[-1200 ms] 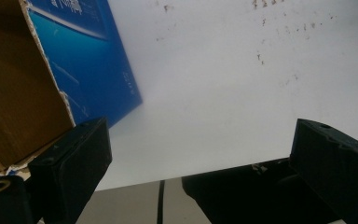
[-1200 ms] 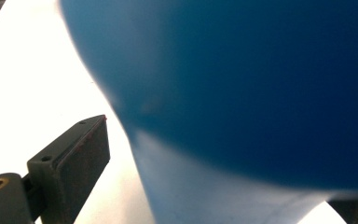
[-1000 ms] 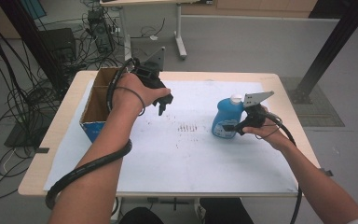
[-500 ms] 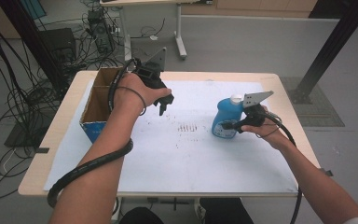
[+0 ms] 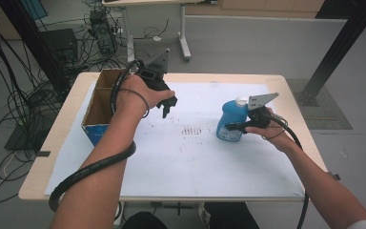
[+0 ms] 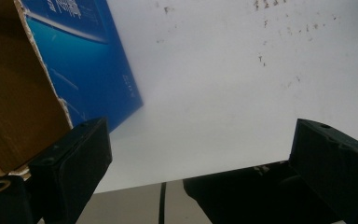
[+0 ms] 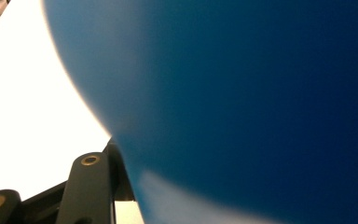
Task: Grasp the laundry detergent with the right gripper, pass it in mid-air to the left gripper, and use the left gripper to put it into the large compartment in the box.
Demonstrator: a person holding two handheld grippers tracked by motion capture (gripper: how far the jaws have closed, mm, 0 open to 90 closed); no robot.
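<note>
A blue bottle [image 5: 229, 114] with a white cap stands upright at the right of the white sheet [image 5: 195, 162]. My right gripper [image 5: 233, 128] reaches it from the right, low on its body. Its jaws have just been closing and now grip the bottle. In the right gripper view the blue bottle [image 7: 242, 93] sits right against the camera, with one black jaw beside it at the lower left. My left gripper [image 5: 168, 106] hovers above the sheet next to the cardboard box [image 5: 97, 102]. Its jaws stand wide apart around nothing [image 6: 200, 158].
The open cardboard box with blue sides [image 6: 74, 60] stands at the table's left edge. A patch of small dark marks [image 5: 193, 130] lies on the sheet between the two grippers. Cables and equipment lie on the floor behind the table [image 5: 295, 100].
The right gripper's jaws have drawn in around the lower part of the blue bottle. Both hands have stayed where they were.
</note>
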